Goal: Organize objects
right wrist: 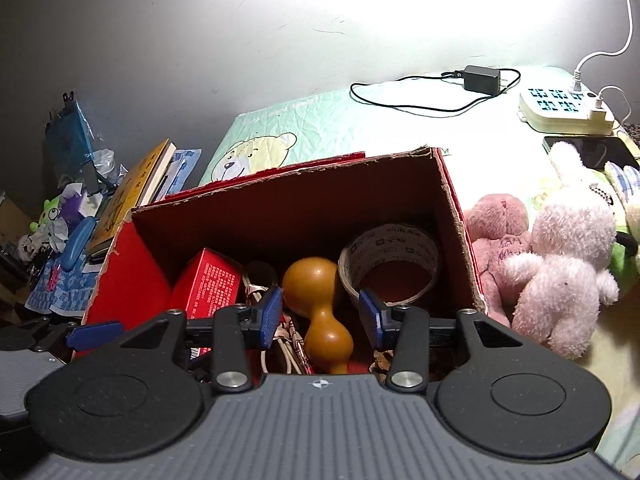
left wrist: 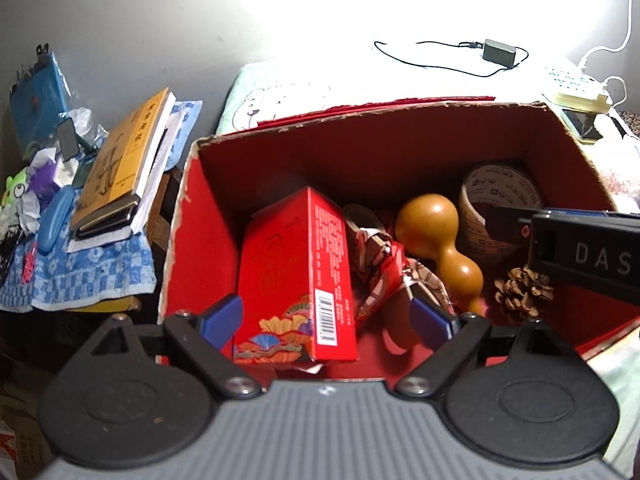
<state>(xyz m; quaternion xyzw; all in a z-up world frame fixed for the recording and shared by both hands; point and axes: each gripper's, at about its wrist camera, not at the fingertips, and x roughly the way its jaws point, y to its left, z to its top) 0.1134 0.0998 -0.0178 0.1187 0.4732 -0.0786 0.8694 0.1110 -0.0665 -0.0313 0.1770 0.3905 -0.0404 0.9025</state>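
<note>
We find both claws held over the open red cardboard box (right wrist: 460,216), which sits on a bed with a bear-print quilt (right wrist: 256,152). The left claw (left wrist: 326,316) stands wide open; the upright red carton (left wrist: 296,276) sits between its pads, but we cannot confirm contact. The right claw (right wrist: 320,312) is partly open and holds nothing; the gourd (right wrist: 320,300) lies below its gap, apart from the pads.

Contents of the box: the red carton at the left, a folded patterned item (left wrist: 384,264) beside it, the gourd in the middle, a roll of printed tape (right wrist: 390,268) at the far right corner, a pine cone (left wrist: 522,292) near the front right.

Outside the box, just beside its right wall, lie a pink plush bear (right wrist: 496,240) and a pale pink plush rabbit (right wrist: 568,256). In our judgement these are the next things to put away.

Recommendations for the step in hand:
- Lift both claws clear of the box rim before moving sideways, so the carton is not tipped.
- Take the plush toy by its body, not a limb, since it is soft and will sag.
- Lower it over the tape and pine cone, where free room remains.
</note>
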